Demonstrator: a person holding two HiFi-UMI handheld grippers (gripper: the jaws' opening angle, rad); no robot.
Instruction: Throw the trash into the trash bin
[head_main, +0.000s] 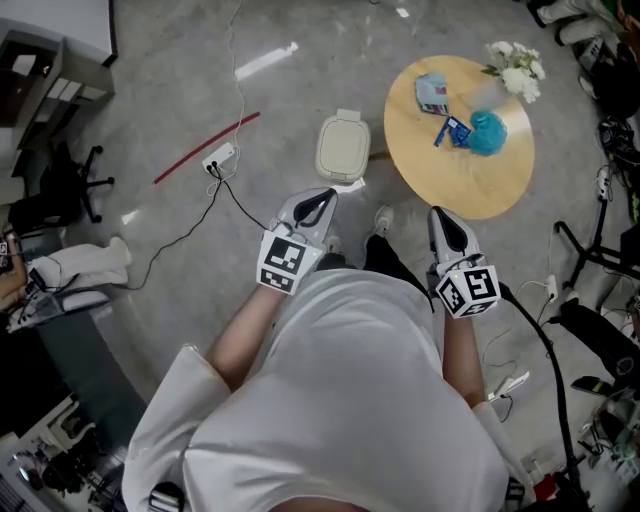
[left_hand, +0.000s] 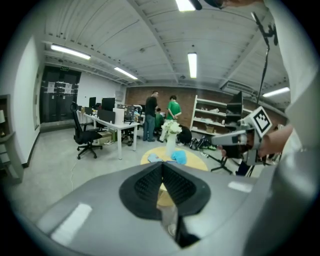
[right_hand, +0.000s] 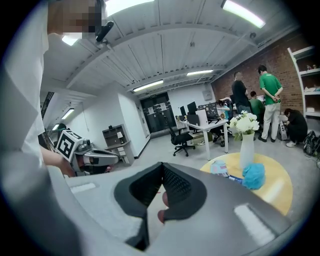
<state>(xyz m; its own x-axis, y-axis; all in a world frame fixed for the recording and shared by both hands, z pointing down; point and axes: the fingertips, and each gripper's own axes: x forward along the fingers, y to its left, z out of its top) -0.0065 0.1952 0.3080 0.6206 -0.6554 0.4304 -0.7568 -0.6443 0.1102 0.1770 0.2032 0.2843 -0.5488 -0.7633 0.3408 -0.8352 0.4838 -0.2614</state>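
L tool: I see jaws together, empty, left of surface.
R tool: together, empty, by surface edge.
Bin: just left of surface.

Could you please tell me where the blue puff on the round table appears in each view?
Head view: blue puff upper right, on the table.
Left gripper view: centre, slightly right.
Right gripper view: right of centre.
Shared landmark: the white-flower vase beside it.

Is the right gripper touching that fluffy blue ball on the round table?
Apart. The head view shows bare wooden tabletop between the right gripper, at the table's near edge, and the fluffy blue ball.
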